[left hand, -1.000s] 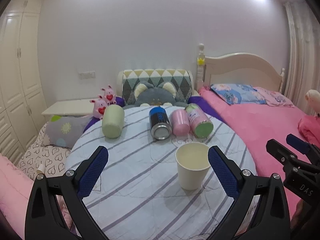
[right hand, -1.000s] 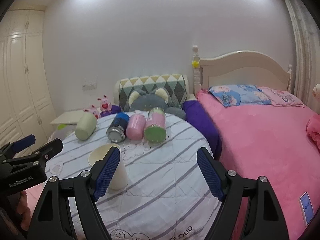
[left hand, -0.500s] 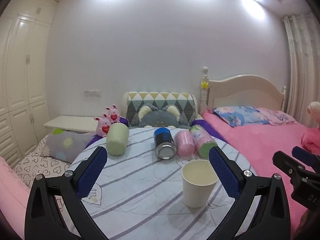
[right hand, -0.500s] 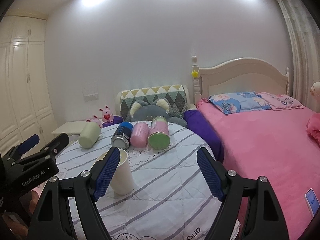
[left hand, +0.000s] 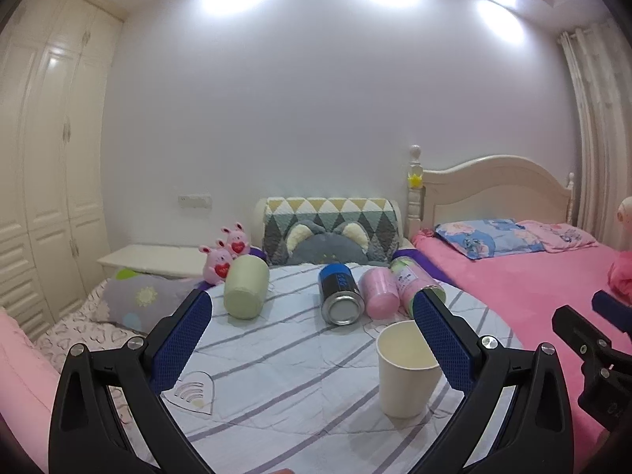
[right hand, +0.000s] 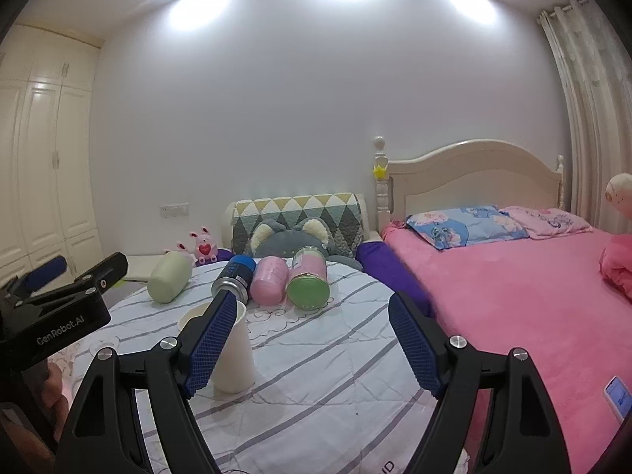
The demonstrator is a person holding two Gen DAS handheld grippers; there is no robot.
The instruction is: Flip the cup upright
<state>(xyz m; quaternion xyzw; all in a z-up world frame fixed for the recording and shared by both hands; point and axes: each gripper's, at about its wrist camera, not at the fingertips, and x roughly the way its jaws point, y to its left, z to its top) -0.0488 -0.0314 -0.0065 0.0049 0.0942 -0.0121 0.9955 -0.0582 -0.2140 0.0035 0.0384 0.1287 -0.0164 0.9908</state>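
Since the paper cup [left hand: 407, 371] stands mouth up on the striped cloth [left hand: 284, 379], I judge the flip on it finished and both tools clear of it. My left gripper [left hand: 312, 339] hangs above the table with its jaws wide and empty; my right gripper [right hand: 312, 347] is likewise spread wide, holding nothing, the cup just beside its left finger. Four things lie on their sides farther back: a green cup [left hand: 245, 286], a blue can [left hand: 340, 293], a pink cup [left hand: 380, 291] and a pink bottle [right hand: 309, 282]. If another needs righting, I would approach the green cup side-on.

Home bedroom: pink bed [right hand: 513, 296], wardrobe [left hand: 51, 181].
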